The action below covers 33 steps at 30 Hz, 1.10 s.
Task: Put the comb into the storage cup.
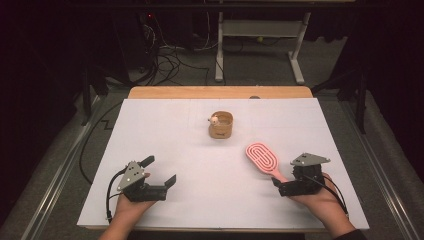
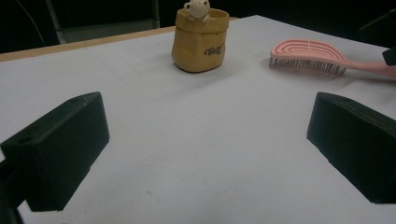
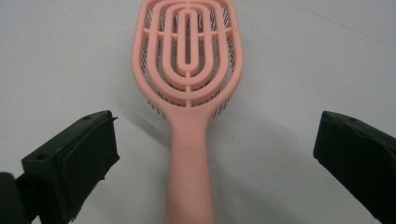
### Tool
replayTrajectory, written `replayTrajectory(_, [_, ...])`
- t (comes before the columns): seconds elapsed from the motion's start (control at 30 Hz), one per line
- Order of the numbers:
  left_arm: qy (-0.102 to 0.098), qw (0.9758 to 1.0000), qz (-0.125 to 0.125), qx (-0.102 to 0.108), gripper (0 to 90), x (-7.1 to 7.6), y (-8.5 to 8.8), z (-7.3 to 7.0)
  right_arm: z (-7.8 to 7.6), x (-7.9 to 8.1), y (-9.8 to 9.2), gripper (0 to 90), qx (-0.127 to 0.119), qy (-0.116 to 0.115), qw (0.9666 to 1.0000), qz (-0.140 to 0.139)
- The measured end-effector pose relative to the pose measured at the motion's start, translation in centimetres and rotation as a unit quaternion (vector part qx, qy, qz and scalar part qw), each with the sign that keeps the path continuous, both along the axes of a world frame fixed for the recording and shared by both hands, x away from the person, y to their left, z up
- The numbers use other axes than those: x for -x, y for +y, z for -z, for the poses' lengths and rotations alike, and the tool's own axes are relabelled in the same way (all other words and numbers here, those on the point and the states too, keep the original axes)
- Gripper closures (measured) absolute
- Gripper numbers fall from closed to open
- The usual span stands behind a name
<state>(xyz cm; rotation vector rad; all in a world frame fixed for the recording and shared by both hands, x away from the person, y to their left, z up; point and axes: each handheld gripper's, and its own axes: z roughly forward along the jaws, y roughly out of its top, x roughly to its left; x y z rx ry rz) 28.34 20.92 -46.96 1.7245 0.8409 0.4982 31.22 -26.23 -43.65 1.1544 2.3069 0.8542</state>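
A white surface (image 1: pixel 200 165) sits in a dark room. The right tongs (image 3: pixel 215 154) stand wide, straddling the brush (image 3: pixel 187 84) handle without touching it. The left tongs (image 2: pixel 205 149) gape wide, holding nothing. The slim handle may skid or twist if the jaws close off-centre. The brush is pink, with a looped openwork back, lying bristles-down at near right, apart from the pouch (image 1: pixel 220 125).

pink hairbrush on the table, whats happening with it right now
A person holds a gripper in each hand over a white table. The right gripper is open, with the pink hairbrush handle lying between its jaws, not yet clamped; the brush lies bristles down. The left gripper is open too, with nothing between its jaws. Farther back stands a small yellow-brown pot with a little figure at its rim.
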Motion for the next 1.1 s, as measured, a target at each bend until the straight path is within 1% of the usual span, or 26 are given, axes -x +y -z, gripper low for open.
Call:
replayTrajectory(0.07, [0.000,1.0000,0.001,0.000,0.0,0.0,0.0,0.0,-0.1,-0.1,0.2,0.5,0.008,0.006,0.9999,-0.006])
replayTrajectory(0.2, [0.000,1.0000,0.002,0.000,0.0,0.0,-0.1,0.0,-0.1,-0.1,0.5,0.5,0.014,0.012,0.9998,-0.011])
replayTrajectory(0.23, [0.000,1.0000,0.002,0.000,0.0,0.0,0.0,0.0,-0.1,-0.2,0.9,0.5,0.020,0.019,0.9995,-0.014])
replayTrajectory(0.4, [-0.001,1.0000,0.003,0.001,0.0,0.1,0.0,0.0,-0.1,-0.7,1.6,0.5,0.026,0.024,0.9992,-0.021])
replayTrajectory(0.5, [-0.001,1.0000,0.004,0.001,0.0,0.0,0.0,0.0,-0.1,-1.1,2.0,0.5,0.021,0.028,0.9992,-0.019])
replayTrajectory(0.53, [-0.001,1.0000,0.004,0.001,0.0,0.0,0.0,0.0,0.0,-1.5,2.3,0.5,0.022,0.029,0.9991,-0.022])
replayTrajectory(0.6, [0.000,1.0000,0.004,0.002,0.0,0.0,0.0,0.0,0.0,-1.6,2.4,0.5,0.025,0.029,0.9990,-0.023])
replayTrajectory(0.63, [0.000,1.0000,0.004,0.002,0.0,0.0,0.0,0.0,0.1,-1.9,2.7,0.5,0.024,0.031,0.9989,-0.024])
replayTrajectory(0.7, [-0.003,1.0000,0.003,0.001,0.0,0.0,0.0,0.0,0.1,-2.1,2.8,0.5,0.024,0.031,0.9990,-0.022])
replayTrajectory(0.73, [-0.002,1.0000,0.003,0.001,0.0,0.0,0.0,0.1,0.1,-2.5,3.1,0.5,0.024,0.031,0.9989,-0.024])
replayTrajectory(0.9, [-0.002,1.0000,0.004,0.001,0.0,0.0,0.0,0.1,0.1,-3.3,3.6,0.5,0.026,0.034,0.9988,-0.023])
replayTrajectory(1.1, [-0.002,1.0000,0.004,0.002,0.0,0.0,0.0,0.1,0.3,-4.4,4.2,0.5,0.030,0.045,0.9984,-0.020])
